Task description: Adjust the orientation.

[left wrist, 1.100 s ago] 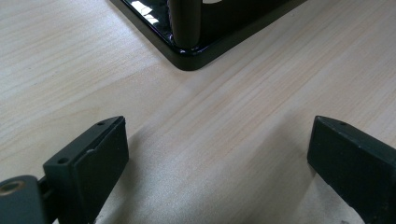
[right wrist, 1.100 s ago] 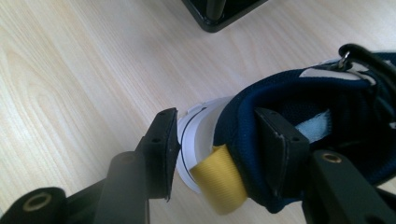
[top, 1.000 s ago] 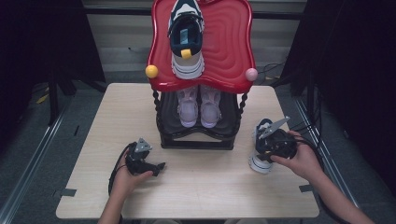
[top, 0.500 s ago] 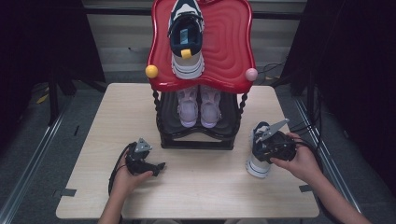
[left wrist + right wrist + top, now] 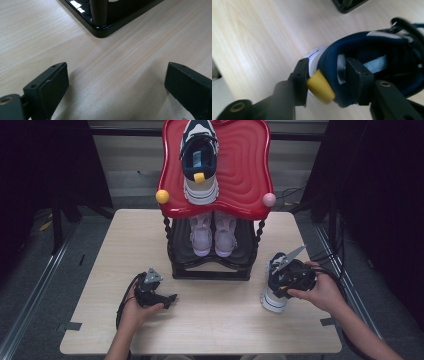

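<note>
A navy and white sneaker (image 5: 273,299) stands on the wooden table (image 5: 215,320) at the right, heel toward the hand. My right gripper (image 5: 280,286) straddles its heel (image 5: 329,60): one jaw outside against the yellow pull tab (image 5: 320,87), the other inside the shoe. Its jaws have just been opening, with the heel collar still between them and the grip loosened. My left gripper (image 5: 170,299) rests open on the table at the left with nothing between its jaws (image 5: 117,85), which point at the rack's black base corner (image 5: 101,30).
A shoe rack stands mid-table: its red top shelf (image 5: 245,170) carries a matching navy sneaker (image 5: 200,162), and its black lower shelf (image 5: 210,270) a pale pair (image 5: 212,235). Yellow (image 5: 162,196) and pink (image 5: 269,199) knobs stick out at the shelf corners.
The sneaker at the right has shifted slightly left and nearer under the right gripper. The left hand and gripper have kept still.
</note>
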Tool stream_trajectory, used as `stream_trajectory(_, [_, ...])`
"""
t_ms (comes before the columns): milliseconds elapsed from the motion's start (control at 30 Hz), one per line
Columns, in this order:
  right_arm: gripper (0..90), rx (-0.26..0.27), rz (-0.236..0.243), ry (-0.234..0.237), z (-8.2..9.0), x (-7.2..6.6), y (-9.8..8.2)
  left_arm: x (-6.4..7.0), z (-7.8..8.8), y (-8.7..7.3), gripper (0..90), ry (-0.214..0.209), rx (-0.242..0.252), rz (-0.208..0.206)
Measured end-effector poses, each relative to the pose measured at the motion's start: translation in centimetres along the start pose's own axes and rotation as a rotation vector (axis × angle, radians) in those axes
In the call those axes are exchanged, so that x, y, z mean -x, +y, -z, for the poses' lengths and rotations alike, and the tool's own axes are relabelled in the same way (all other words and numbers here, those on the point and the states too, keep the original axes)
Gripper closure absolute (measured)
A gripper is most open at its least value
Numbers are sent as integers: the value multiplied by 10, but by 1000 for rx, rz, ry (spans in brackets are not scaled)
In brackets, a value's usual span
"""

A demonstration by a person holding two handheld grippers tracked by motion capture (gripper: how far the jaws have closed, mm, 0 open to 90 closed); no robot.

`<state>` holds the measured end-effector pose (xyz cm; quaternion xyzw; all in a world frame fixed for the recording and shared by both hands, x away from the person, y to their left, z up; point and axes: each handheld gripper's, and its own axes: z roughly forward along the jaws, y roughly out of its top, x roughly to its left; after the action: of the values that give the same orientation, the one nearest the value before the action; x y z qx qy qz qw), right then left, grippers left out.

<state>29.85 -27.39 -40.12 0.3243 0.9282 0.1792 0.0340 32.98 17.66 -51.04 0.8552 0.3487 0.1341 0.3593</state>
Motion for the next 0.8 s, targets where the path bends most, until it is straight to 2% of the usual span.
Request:
stream_trajectory(167, [538,-40,-6,11,-2,3,2,0,0,0,50,0,0,0])
stream_trajectory(433, [534,-107,21,26,-8,5,8,0,0,0,50,0,0,1])
stream_trajectory(500, [534,-129,32,30,-10,5,10,0,0,0,49,0,0,0])
stream_trajectory(533, [534,-145,20,33,-11,4,11,0,0,0,50,0,0,1])
stream_trajectory(600, [534,-164,43,31,-15,4,13,0,0,0,50,0,1,2])
stream_trajectory(667, [532,-200,45,28,-17,3,16,0,0,0,50,0,0,0])
stream_trajectory(700, [532,-205,52,31,-18,3,17,0,0,0,50,0,0,0])
stream_trajectory(733, [532,-214,37,44,-20,2,18,0,0,0,50,0,1,1])
stream_trajectory(800, [533,-227,54,38,-23,3,19,0,0,0,50,0,0,1])
